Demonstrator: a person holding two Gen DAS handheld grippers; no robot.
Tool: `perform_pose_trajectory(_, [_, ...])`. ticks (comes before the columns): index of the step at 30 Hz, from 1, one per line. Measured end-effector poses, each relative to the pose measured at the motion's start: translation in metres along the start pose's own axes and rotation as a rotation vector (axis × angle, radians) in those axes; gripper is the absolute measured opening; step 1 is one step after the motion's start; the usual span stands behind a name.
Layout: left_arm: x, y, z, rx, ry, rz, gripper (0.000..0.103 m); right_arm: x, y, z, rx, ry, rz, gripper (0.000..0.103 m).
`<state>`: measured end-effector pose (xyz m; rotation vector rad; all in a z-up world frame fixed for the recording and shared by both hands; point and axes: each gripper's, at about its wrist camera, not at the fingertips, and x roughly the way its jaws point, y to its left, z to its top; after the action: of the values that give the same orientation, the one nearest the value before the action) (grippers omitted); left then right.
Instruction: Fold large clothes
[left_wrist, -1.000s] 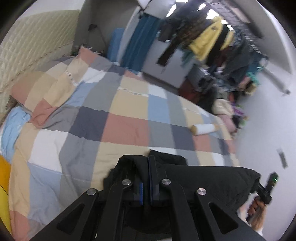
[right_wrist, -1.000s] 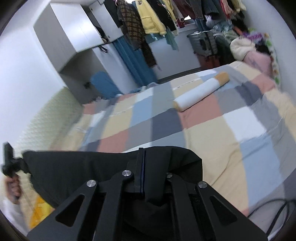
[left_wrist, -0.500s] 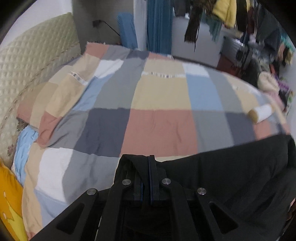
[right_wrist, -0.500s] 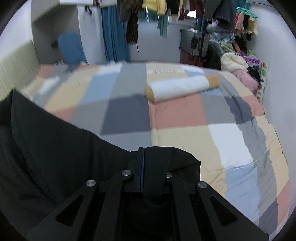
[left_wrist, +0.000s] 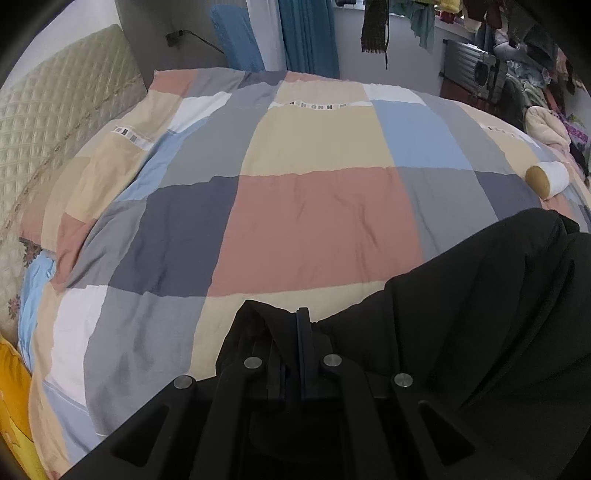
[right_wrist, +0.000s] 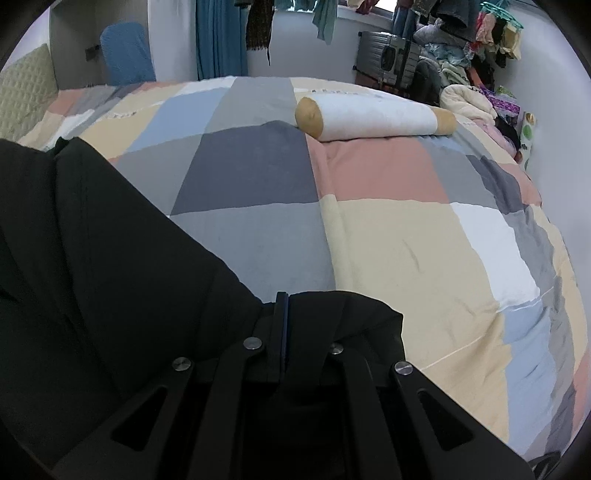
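Note:
A large black garment (left_wrist: 480, 314) is stretched between my two grippers over the near edge of a bed with a checked quilt (left_wrist: 314, 221). My left gripper (left_wrist: 295, 332) is shut on one corner of the garment, which spreads away to the right. My right gripper (right_wrist: 284, 317) is shut on the other corner, and the black garment (right_wrist: 92, 258) spreads away to the left. The cloth hides both sets of fingertips in part.
A white bolster with tan ends (right_wrist: 373, 118) lies on the far right of the quilt (right_wrist: 388, 240). A padded headboard (left_wrist: 48, 122) stands at the left. A blue chair (right_wrist: 125, 55), curtains, a suitcase (right_wrist: 391, 59) and piled clothes (right_wrist: 476, 96) stand beyond the bed.
Both grippers have come down and forward toward the bed with the garment. The views have swung from the walls to the quilt. The garment now spreads wider between them.

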<state>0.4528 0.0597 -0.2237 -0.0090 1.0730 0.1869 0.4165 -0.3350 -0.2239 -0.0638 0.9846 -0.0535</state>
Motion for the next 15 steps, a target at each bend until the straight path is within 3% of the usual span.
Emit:
perform_pose_trajectory(5, [-0.024, 0.009, -0.012, 0.019, -0.029, -0.032, 0.004, -0.014, -0.011, -0.009, 0.079, -0.029, 0.097, 0.006])
perform_pose_trajectory(8, [-0.048, 0.023, -0.022, -0.023, -0.063, -0.095, 0.006, -0.030, -0.036, -0.017, 0.229, -0.010, 0.200, 0.009])
perform_pose_trajectory(10, [-0.064, 0.034, -0.027, -0.055, -0.066, -0.135, 0.014, -0.044, -0.043, -0.019, 0.266, -0.015, 0.234, 0.014])
perform_pose_trajectory(11, [-0.074, 0.039, -0.031, -0.072, -0.074, -0.158, 0.021, -0.054, -0.045, -0.019, 0.273, -0.027, 0.244, 0.020])
perform_pose_trajectory(13, [-0.100, 0.046, -0.039, -0.083, -0.127, -0.181, 0.060, -0.079, -0.049, -0.021, 0.289, -0.064, 0.261, 0.040])
perform_pose_trajectory(14, [-0.117, 0.048, -0.045, -0.079, -0.176, -0.192, 0.069, -0.090, -0.050, -0.022, 0.297, -0.091, 0.265, 0.069])
perform_pose_trajectory(15, [-0.134, 0.049, -0.052, -0.066, -0.228, -0.199, 0.081, -0.108, -0.050, -0.024, 0.306, -0.143, 0.254, 0.087])
